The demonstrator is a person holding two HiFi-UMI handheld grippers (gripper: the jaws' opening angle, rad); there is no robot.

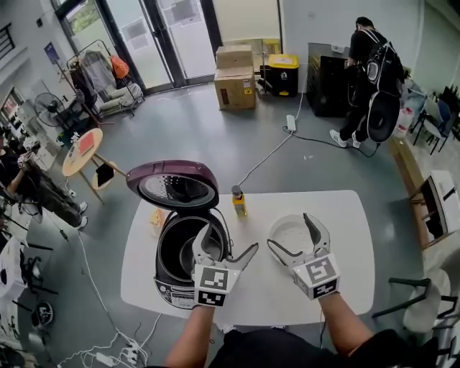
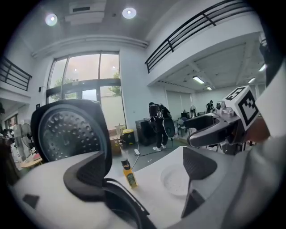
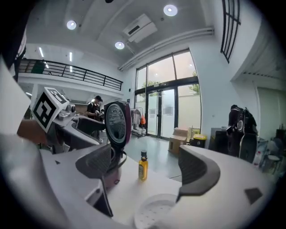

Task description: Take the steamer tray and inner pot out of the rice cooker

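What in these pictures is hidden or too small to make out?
- Head view: the left gripper covers part of the rice cooker; what is inside is unclear.
- All views: the bottle label is too small to read.
- Right gripper view: the steamer tray is cut off by the bottom edge.

You stand at a white table [image 1: 356, 230] on a grey floor [image 1: 187, 136]. Ahead, tall glass doors [image 1: 162, 36] let in daylight, with stacked cardboard boxes [image 1: 235, 77] and a yellow-lidded bin [image 1: 282, 74] near them. A person in black [image 1: 366, 72] stands by a dark cabinet [image 1: 327, 86] on your right. On your left are a round wooden table [image 1: 81, 152] and a clothes rack [image 1: 97, 68]. A white cable [image 1: 267, 159] crosses the floor. Overhead, round ceiling lights [image 3: 170, 10] glow near a railed mezzanine [image 2: 196, 31].
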